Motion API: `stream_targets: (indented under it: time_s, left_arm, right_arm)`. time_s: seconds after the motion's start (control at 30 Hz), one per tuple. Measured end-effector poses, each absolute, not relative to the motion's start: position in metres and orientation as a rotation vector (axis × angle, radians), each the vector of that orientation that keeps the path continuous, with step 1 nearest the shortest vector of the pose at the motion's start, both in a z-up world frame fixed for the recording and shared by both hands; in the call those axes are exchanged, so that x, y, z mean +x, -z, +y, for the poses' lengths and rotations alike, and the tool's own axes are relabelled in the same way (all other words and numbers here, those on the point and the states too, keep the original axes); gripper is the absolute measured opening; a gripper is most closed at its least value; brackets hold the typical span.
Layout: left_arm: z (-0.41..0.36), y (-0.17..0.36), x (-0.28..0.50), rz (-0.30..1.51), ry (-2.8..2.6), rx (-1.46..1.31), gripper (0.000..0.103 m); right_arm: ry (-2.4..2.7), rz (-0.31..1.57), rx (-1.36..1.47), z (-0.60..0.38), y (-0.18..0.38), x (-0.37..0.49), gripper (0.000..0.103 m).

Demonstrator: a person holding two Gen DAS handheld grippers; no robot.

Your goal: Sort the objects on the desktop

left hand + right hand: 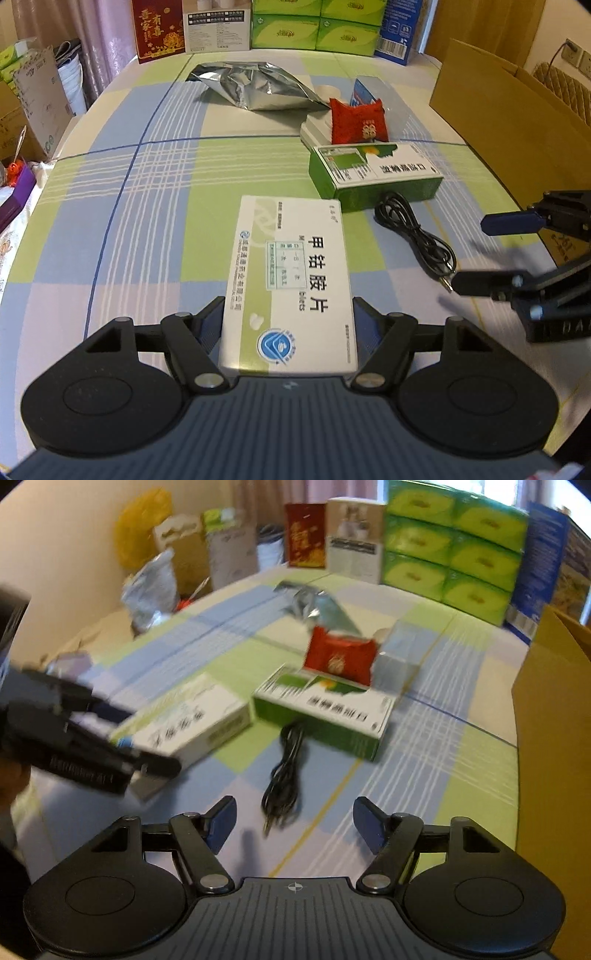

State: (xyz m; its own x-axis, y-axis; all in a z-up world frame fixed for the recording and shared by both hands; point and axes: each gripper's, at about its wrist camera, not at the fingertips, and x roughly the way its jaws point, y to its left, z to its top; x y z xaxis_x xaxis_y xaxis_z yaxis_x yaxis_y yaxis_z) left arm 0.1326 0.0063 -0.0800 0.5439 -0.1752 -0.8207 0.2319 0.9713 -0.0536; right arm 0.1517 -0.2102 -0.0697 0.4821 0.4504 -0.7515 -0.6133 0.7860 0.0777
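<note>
White-and-green medicine box (291, 284) lies flat, long axis running 12 to 6 o'clock, print upside-down to the left wrist view, near end clamped between the left gripper (288, 325) fingers; green box (373, 173) with white label panel lies flat at 1 o'clock of it, just beyond; coiled black cable (413, 229) with jack plug lies at 3 o'clock of the white box, touching the green box's front edge; red embroidered pouch (358, 122) stands on a pale box at 12 o'clock of the green box; crumpled silver foil bag (258, 86) lies further out at 11 o'clock; blue-and-silver box (364, 92) behind the pouch.
</note>
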Motion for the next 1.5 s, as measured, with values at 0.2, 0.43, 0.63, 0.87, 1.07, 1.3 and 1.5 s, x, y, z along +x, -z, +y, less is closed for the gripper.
stream_targets:
  time_s: [0.2,0.43,0.63,0.87,1.07,1.3,1.5]
  left_arm:
    - [0.003,0.081,0.139,0.961,0.230,0.067,0.069]
    - [0.003,0.084,0.144,0.963,0.215,0.083,0.069]
    - [0.000,0.086,0.144,0.957,0.209,0.115,0.069]
    - [0.000,0.087,0.144,0.953,0.203,0.113,0.069]
    - [-0.001,0.088,0.145,0.947,0.201,0.118,0.070]
    - [-0.002,0.088,0.148,0.942,0.197,0.121,0.071]
    - [-0.004,0.088,0.150,0.941,0.202,0.124,0.069]
  right_arm:
    - [-0.671,0.879,-0.208,-0.189,0.084,0.173,0.049]
    - [-0.615,0.873,-0.241,-0.179,0.089,0.178,0.018]
    - [-0.586,0.888,-0.239,-0.181,0.088,0.172,0.017]
    - [-0.572,0.901,-0.233,-0.188,0.087,0.165,0.016]
    - [-0.572,0.900,-0.244,-0.187,0.087,0.164,0.016]
    - [-0.573,0.899,-0.246,-0.186,0.087,0.165,0.016]
    - [-0.573,0.895,-0.248,-0.186,0.087,0.165,0.017]
